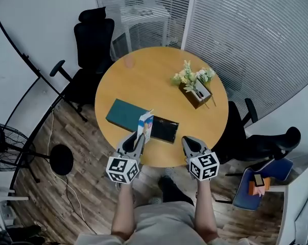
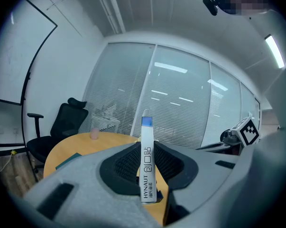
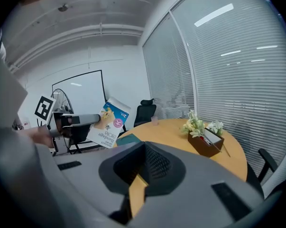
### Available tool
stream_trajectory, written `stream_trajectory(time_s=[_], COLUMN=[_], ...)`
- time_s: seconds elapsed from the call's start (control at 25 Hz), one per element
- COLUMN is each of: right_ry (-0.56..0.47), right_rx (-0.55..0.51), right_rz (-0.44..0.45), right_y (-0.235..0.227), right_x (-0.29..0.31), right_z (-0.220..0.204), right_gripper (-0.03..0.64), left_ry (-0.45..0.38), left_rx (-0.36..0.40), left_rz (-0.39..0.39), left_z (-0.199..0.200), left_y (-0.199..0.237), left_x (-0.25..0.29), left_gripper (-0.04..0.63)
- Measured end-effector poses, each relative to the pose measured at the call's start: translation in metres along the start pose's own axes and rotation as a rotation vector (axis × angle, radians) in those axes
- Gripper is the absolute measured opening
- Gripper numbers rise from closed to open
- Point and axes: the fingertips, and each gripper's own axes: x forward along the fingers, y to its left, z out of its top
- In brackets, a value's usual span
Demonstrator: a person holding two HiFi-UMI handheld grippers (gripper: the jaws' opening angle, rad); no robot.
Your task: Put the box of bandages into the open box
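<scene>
The box of bandages [image 1: 146,126] is white and blue and stands upright over the table's near edge. My left gripper [image 1: 138,140] is shut on its lower part. The left gripper view shows its narrow edge [image 2: 147,167] clamped between the dark pads; the right gripper view shows its printed face [image 3: 106,123]. Just behind it on the round wooden table [image 1: 143,75] lies the open black box [image 1: 165,129], with a teal lid [image 1: 125,114] beside it on the left. My right gripper [image 1: 191,143] hovers at the table's front edge, shut and holding nothing.
A dark planter with white flowers [image 1: 195,87] stands at the table's right. Black office chairs [image 1: 92,45] stand at the back left and at the right [image 1: 261,142]. A floor fan [image 1: 3,142] is at the left. Glass walls with blinds enclose the far side.
</scene>
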Motion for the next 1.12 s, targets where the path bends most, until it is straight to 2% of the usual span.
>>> stream_trajectory(time_s=[0.2, 0.44, 0.6, 0.72, 0.84, 1.12], right_ry=[0.017, 0.027, 0.036, 0.039, 0.038, 0.039], right_rx=[-0.005, 0.010, -0.002, -0.008, 0.004, 0.082], right_rz=[0.027, 0.067, 0.105, 0.128, 0.131, 0.077], right_y=[-0.032, -0.057, -0.063, -0.069, -0.081, -0.105], right_x=[0.026, 0.057, 0.076, 0.085, 0.087, 0.087], right_z=[0.009, 0.012, 0.016, 0.019, 0.016, 0.007], right_gripper=[-0.002, -0.002, -0.002, -0.002, -0.002, -0.002], left_ry=[0.026, 0.084, 0.135, 0.186, 0.248, 0.384], left_rx=[0.001, -0.020, -0.020, 0.011, 0.074, 0.218], left_rz=[0.023, 0.055, 0.041, 0.008, -0.042, -0.230], left_z=[-0.004, -0.029, -0.045, -0.058, -0.073, -0.099], left_y=[0.010, 0.024, 0.027, 0.025, 0.021, 0.015], left_x=[0.036, 0.064, 0.080, 0.093, 0.105, 0.127], left_gripper=[0.084, 0.084, 0.084, 0.084, 0.084, 0.084])
